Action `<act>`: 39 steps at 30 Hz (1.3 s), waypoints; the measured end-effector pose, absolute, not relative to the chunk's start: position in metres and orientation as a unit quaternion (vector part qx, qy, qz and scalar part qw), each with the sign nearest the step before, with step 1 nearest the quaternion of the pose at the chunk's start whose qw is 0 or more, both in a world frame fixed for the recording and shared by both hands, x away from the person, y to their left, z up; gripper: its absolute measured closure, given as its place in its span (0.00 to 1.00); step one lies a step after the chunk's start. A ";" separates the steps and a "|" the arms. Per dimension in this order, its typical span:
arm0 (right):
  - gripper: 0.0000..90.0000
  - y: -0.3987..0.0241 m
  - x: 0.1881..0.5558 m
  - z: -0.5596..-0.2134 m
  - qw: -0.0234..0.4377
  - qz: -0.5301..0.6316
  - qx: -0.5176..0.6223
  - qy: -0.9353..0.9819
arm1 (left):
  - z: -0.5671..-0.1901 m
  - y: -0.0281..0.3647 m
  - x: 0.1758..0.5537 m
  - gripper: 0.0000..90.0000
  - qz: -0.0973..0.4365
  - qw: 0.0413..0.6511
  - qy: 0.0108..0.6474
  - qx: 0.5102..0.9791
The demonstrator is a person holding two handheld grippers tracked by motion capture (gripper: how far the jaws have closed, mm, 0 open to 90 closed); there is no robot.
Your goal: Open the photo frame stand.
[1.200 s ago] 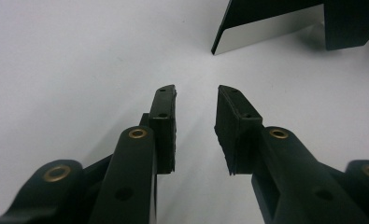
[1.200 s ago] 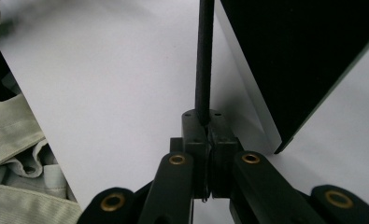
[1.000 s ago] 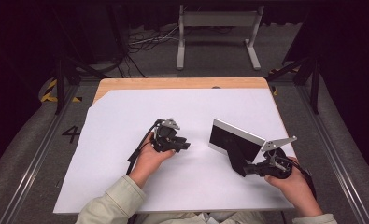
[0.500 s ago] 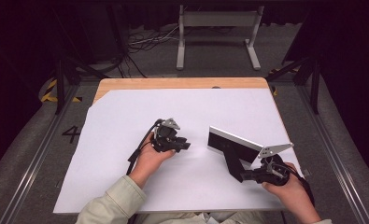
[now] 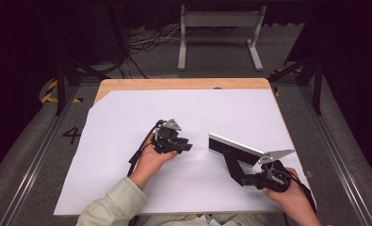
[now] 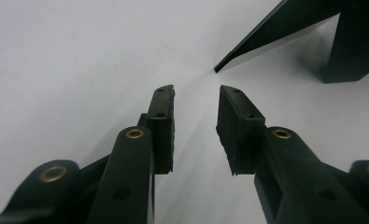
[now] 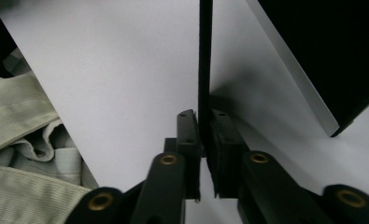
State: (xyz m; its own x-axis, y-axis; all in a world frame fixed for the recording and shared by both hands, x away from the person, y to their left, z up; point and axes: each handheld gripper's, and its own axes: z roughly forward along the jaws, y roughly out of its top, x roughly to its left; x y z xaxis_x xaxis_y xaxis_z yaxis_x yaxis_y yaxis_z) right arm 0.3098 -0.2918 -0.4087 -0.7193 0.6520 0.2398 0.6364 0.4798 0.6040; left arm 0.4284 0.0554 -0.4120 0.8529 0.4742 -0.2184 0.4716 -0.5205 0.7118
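Right gripper (image 5: 240,177) sits at the lower right of the high view. It reaches up-left to the black support leg (image 5: 232,164) under the black panel (image 5: 234,146), which stands tilted on the white sheet (image 5: 127,141) right of centre. Left gripper (image 5: 188,146) lies near the middle of the frame, well apart from the panel. We read one mark, a "4" (image 5: 72,135) on the floor at the left; the panel shows no brand or label.

In the left gripper view, the left gripper (image 6: 196,100) has just been opening. Its pads stand apart over bare sheet with nothing between them, and the panel's corner (image 6: 266,37) is at the upper right.

In the right gripper view, the right gripper (image 7: 202,123) has also just been opening. The thin leg (image 7: 204,56) runs edge-on between the loosened pads, which look slackened rather than pressing. We judge this a release. We would spread the pads fully, then draw straight back along the leg, so neither pad drags it and tips the panel (image 7: 322,46).
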 end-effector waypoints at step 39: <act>1.00 -0.327 0.307 -0.385 0.095 0.343 0.394 0.847 | -0.391 0.057 0.423 1.00 0.051 0.432 0.251 0.865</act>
